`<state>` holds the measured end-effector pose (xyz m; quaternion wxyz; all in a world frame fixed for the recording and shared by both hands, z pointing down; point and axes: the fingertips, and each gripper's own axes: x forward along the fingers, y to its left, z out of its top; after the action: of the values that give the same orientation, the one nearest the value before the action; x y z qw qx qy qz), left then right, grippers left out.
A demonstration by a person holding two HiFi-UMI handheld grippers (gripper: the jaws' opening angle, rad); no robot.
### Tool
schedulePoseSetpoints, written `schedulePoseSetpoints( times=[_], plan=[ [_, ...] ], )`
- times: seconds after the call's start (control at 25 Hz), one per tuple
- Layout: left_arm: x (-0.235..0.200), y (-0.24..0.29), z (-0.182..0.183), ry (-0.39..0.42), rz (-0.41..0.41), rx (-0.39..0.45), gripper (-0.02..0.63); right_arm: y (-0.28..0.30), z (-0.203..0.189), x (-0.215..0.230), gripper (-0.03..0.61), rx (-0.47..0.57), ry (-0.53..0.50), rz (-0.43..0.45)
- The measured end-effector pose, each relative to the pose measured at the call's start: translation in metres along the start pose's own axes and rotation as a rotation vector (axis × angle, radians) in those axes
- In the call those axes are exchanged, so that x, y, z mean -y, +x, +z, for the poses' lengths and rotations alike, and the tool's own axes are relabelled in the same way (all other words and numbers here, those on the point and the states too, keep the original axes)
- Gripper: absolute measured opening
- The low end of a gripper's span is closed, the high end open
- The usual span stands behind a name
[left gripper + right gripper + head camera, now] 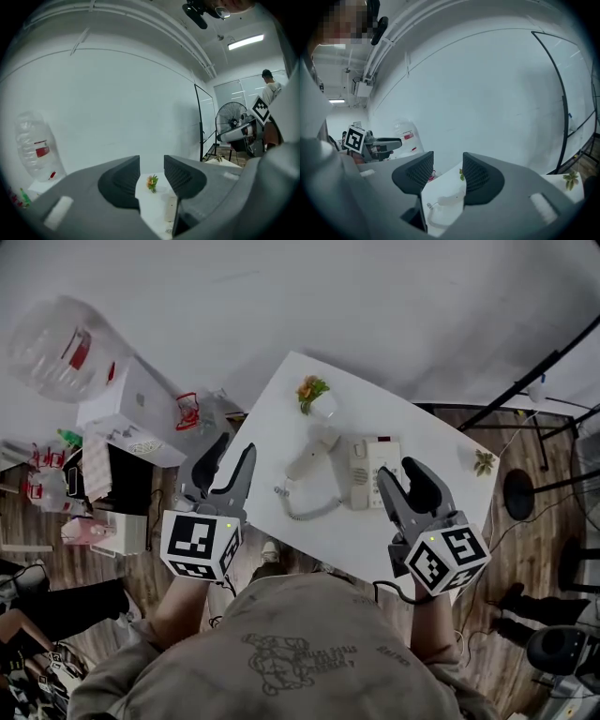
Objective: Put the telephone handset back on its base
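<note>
Jaws of the left gripper and right gripper are held part open, empty. The handset is seen on the table beside its base; if it is lifted carelessly, the base could be dragged by the cord.

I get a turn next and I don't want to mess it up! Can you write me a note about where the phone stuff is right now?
Left gripper: fingers apart, holding nothing, near the table's left edge.
Right gripper: fingers apart, holding nothing, beside the base.
Handset: lying on the table, left of the base, joined to it by the curly cord.
Done: nothing yet; the handset is off the base.
Left to do: grasp the handset and set it on the base.
</note>
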<state>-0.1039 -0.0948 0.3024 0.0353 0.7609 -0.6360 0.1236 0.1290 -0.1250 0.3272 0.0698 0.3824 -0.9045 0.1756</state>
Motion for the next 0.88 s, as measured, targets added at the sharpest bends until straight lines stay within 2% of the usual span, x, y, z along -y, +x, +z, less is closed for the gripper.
schedulePoseSetpoints(
  times=[0.2, 0.4, 0.52, 0.64, 0.88],
  plan=[
    [-0.011, 0.000, -0.008, 0.000, 0.018, -0.009, 0.163, 0.017, -0.006, -0.008, 0.218, -0.023, 0.014, 0.008],
    [-0.020, 0.007, -0.026, -0.011, 0.018, -0.042, 0.163, 0.043, -0.024, -0.023, 0.219, -0.075, -0.038, 0.001],
    [-0.027, 0.012, -0.042, -0.016, 0.011, -0.075, 0.163, 0.066, -0.041, -0.029, 0.219, -0.096, 0.006, -0.018],
    [-0.034, 0.016, -0.054, -0.016, 0.003, -0.102, 0.163, 0.086, -0.056, -0.019, 0.207, -0.084, 0.079, -0.110],
    [-0.053, 0.022, -0.080, -0.028, -0.011, -0.149, 0.163, 0.131, -0.106, -0.023, 0.239, -0.202, 0.157, -0.157]
  ],
)
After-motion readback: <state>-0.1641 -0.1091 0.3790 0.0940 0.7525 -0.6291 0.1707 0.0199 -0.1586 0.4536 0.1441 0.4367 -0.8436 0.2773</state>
